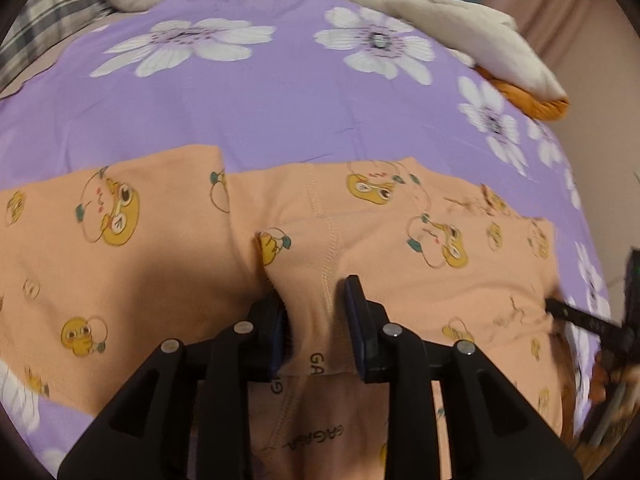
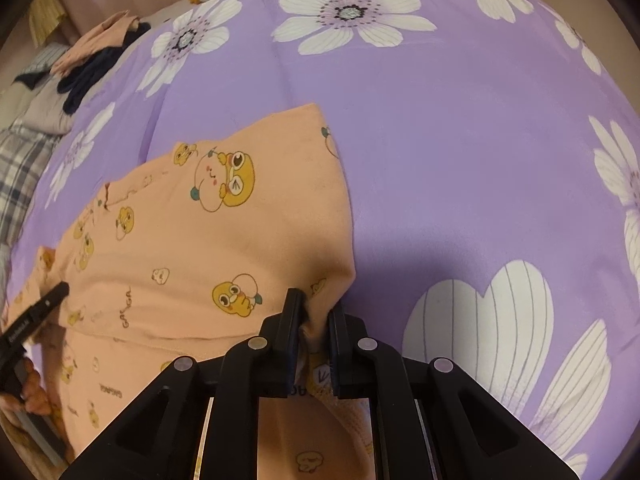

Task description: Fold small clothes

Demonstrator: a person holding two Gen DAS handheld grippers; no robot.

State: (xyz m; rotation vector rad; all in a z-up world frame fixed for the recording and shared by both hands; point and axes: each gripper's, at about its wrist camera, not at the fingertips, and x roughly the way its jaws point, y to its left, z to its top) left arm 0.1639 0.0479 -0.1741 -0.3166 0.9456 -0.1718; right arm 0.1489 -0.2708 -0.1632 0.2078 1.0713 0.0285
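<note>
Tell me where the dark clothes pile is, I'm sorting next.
In the right wrist view the dark clothes pile lies at upper left, off the purple sheet's edge, beyond the peach garment.

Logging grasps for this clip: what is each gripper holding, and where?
Both hold the orange pants: left gripper at the centre seam, right gripper at an edge fold.

Left gripper (image 1: pixel 316 320) pinching peach duck-print garment (image 1: pixel 160 248), purple floral bedsheet (image 1: pixel 280 104)

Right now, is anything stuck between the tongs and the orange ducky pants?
Nothing visible is in the way. The left tongs already pinch a fold of the peach cotton pants with yellow duck prints, and the right tongs pinch another fold. Beyond the pants lies bare purple flowered bedsheet.
</note>
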